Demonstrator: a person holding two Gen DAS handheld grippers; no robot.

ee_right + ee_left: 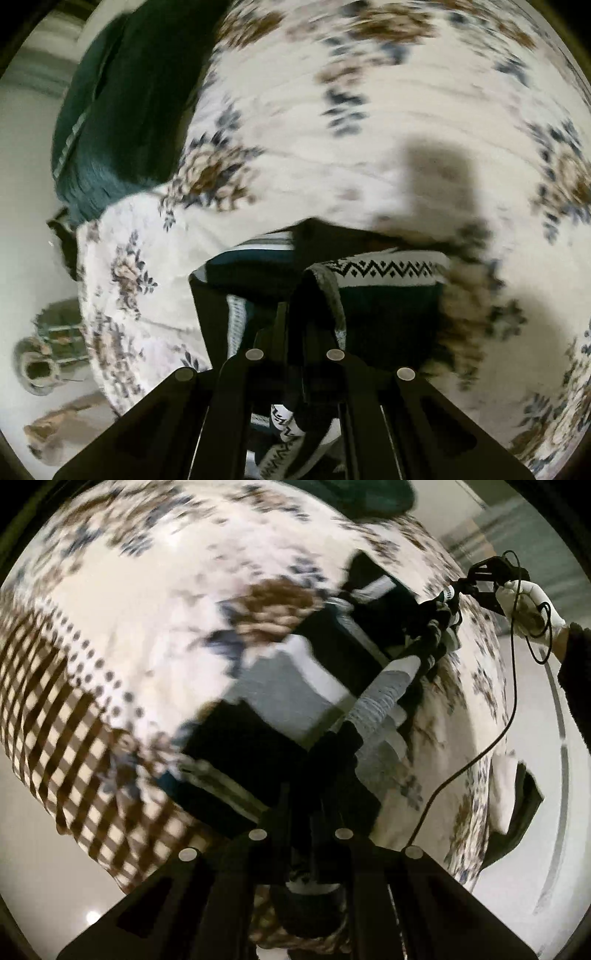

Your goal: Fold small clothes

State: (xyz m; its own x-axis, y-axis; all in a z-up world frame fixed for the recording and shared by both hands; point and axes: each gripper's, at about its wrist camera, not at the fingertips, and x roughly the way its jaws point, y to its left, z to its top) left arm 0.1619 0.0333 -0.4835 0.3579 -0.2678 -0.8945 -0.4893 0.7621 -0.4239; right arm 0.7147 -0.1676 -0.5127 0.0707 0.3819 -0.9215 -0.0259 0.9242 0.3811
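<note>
A small dark knit garment with white and grey patterned bands hangs stretched above a floral bedspread. My left gripper is shut on its near edge. My right gripper, held by a white-gloved hand, grips the garment's far end. In the right wrist view my right gripper is shut on the garment, whose zigzag band and grey cuff drape over the fingers. Both views are motion-blurred.
The floral bedspread covers the bed. A checked brown and cream cloth lies at the left. A dark teal pillow sits at the bed's far end. Slippers lie on the pale floor by the bed edge.
</note>
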